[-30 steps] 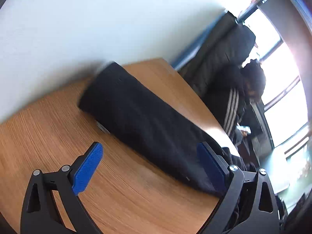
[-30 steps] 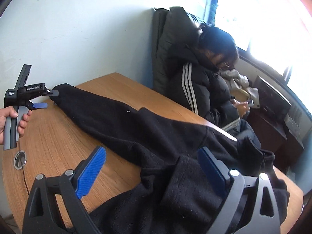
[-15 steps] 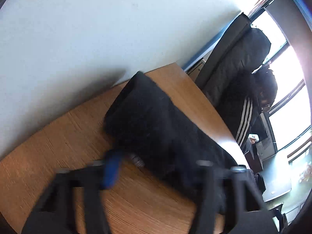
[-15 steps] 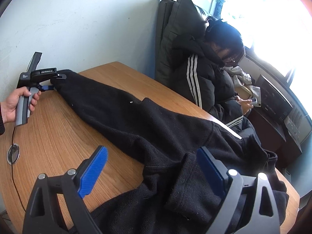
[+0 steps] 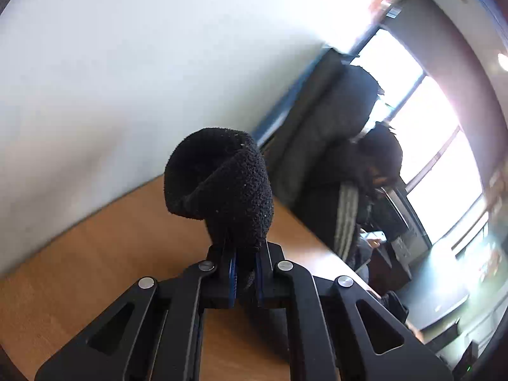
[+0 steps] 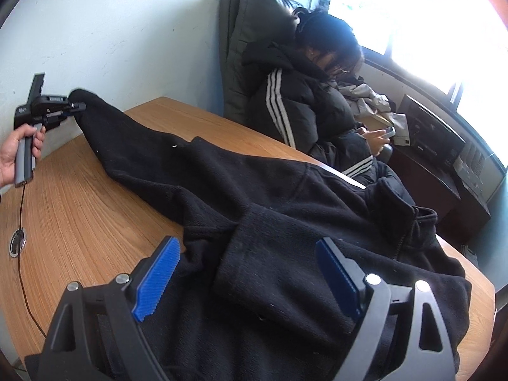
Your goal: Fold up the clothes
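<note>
A black fleece jacket [image 6: 270,209] lies spread on the wooden table [image 6: 79,216], one sleeve stretched toward the far left. My left gripper [image 5: 243,273] is shut on that sleeve's cuff [image 5: 222,184], which bulges up between its blue pads and is raised off the table. In the right wrist view the left gripper [image 6: 74,108] is at the far left, held by a hand [image 6: 19,149], with the sleeve end [image 6: 84,98] in its tips. My right gripper [image 6: 250,279] hovers open over the jacket's body, with fabric below its blue pads [image 6: 157,277] but nothing pinched.
A person in a black striped jacket [image 6: 304,104] sits in a dark chair [image 6: 235,41] across the table, holding a phone. A white wall runs behind. A cable grommet [image 6: 17,241] and thin cord [image 6: 23,289] sit on the table at left. Bright windows lie to the right.
My left gripper moved in on the sleeve end, closed on the cuff and lifted it. The right gripper stayed open over the jacket and shifted slightly.
</note>
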